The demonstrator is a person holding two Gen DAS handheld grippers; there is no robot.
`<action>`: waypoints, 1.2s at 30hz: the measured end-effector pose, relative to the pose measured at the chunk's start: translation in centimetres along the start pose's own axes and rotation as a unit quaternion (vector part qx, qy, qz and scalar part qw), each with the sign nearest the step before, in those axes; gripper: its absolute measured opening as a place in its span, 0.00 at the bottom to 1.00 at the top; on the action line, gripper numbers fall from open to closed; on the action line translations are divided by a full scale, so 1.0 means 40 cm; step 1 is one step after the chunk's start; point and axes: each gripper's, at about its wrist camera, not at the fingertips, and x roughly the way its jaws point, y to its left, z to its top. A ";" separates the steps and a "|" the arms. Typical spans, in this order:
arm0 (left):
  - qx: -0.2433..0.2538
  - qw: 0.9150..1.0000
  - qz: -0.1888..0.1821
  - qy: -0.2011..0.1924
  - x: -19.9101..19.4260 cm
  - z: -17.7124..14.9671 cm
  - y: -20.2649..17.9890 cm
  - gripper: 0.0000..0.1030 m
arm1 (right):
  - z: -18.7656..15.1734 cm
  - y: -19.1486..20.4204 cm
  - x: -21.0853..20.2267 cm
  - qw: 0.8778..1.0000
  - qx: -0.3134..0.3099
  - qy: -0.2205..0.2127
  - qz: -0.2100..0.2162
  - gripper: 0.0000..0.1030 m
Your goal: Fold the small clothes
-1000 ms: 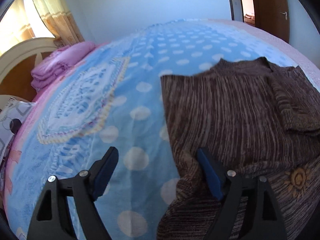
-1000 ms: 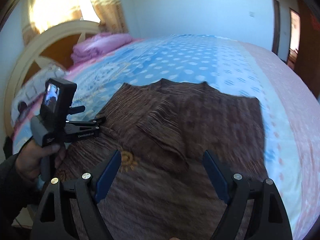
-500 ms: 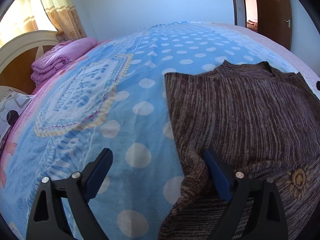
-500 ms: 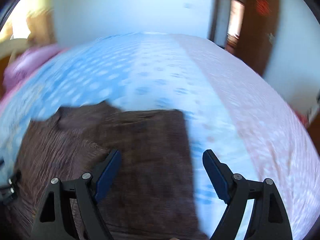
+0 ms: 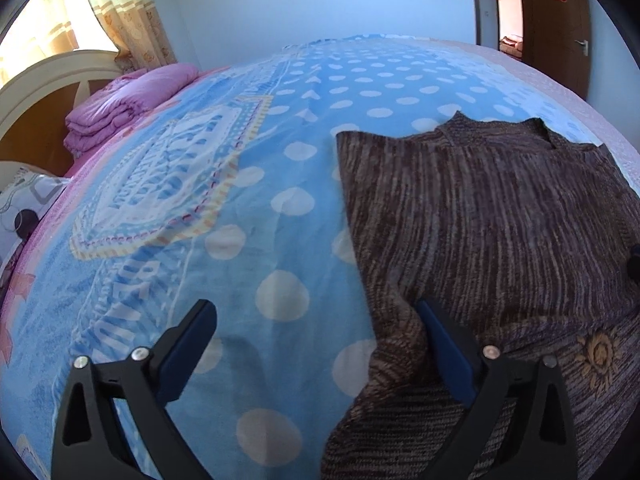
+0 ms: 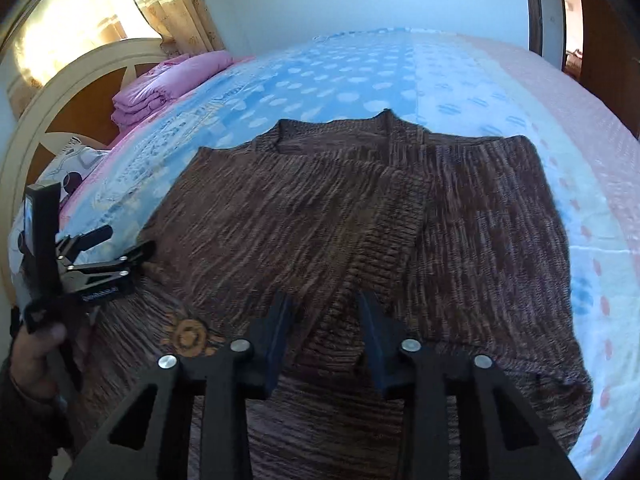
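Spread across most of both views is a bed [image 5: 280, 208] under a blue, white-dotted cover, with a folded pink quilt [image 5: 128, 104] stacked at the far left by the headboard. On the right half of the cover a brown striped knit sweater [image 6: 320, 220] is laid flat, one ribbed sleeve cuff [image 6: 384, 256] folded across its front. The left tongs [image 5: 316, 344] are seen opening, nothing gripped, their right pad touching the sweater's left edge. The right tongs [image 6: 326, 332] are closing around the cuff.
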 end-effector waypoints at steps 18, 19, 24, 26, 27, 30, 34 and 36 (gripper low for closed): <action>0.003 1.000 -0.007 -0.006 -0.011 -0.008 -0.003 1.00 | -0.037 -0.008 -0.009 1.000 -0.006 -0.003 -0.006 0.32; 0.006 1.000 -0.003 -0.008 -0.014 -0.008 -0.004 1.00 | -0.035 -0.012 -0.013 1.000 0.001 -0.003 -0.002 0.33; 0.021 1.000 -0.005 -0.021 -0.041 -0.014 -0.015 1.00 | -0.047 0.002 -0.022 1.000 -0.002 -0.006 0.017 0.54; 0.021 0.999 -0.008 -0.026 -0.050 -0.014 -0.014 1.00 | -0.050 0.005 -0.027 1.000 -0.003 -0.009 0.016 0.55; 0.017 0.999 -0.011 -0.029 -0.056 -0.015 -0.012 1.00 | -0.050 0.005 -0.031 1.000 -0.003 -0.010 0.014 0.55; 0.018 0.999 -0.014 -0.033 -0.066 -0.018 -0.015 1.00 | -0.048 -0.002 -0.039 1.000 0.004 -0.011 0.011 0.56; 0.021 0.999 -0.022 -0.040 -0.082 -0.022 -0.025 1.00 | -0.045 -0.021 -0.061 1.000 0.020 -0.022 0.009 0.56; 0.028 0.998 -0.022 -0.043 -0.085 -0.024 -0.035 1.00 | -0.046 -0.025 -0.068 0.999 0.021 -0.025 0.006 0.56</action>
